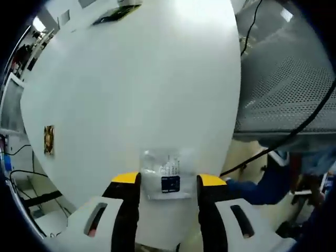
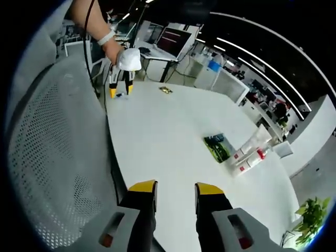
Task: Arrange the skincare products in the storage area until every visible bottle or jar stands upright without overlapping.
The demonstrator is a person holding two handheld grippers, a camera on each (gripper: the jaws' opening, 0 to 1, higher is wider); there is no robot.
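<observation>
A small clear sachet [image 1: 167, 177] with a dark blue label lies on the white round table [image 1: 131, 94], between my left gripper's [image 1: 168, 181] yellow-tipped jaws. Those jaws stand open on either side of it. In the right gripper view, a hand holds the left gripper [image 2: 119, 90] at the table's far edge over the sachet [image 2: 120, 96]. Two white tubes with red print [image 2: 252, 149] lie flat at the far right of the table [image 2: 168, 131], beside a dark green packet [image 2: 218, 147]. My right gripper [image 2: 175, 190] hovers open over the near edge with nothing in it.
A grey mesh chair [image 2: 47, 147] stands against the table's left side, and its mesh back [image 1: 283, 79] has a black cable across it. A small gold-brown item [image 1: 49, 139] lies near the rim [image 2: 166, 90]. Desks and a laptop [image 2: 173, 42] stand beyond.
</observation>
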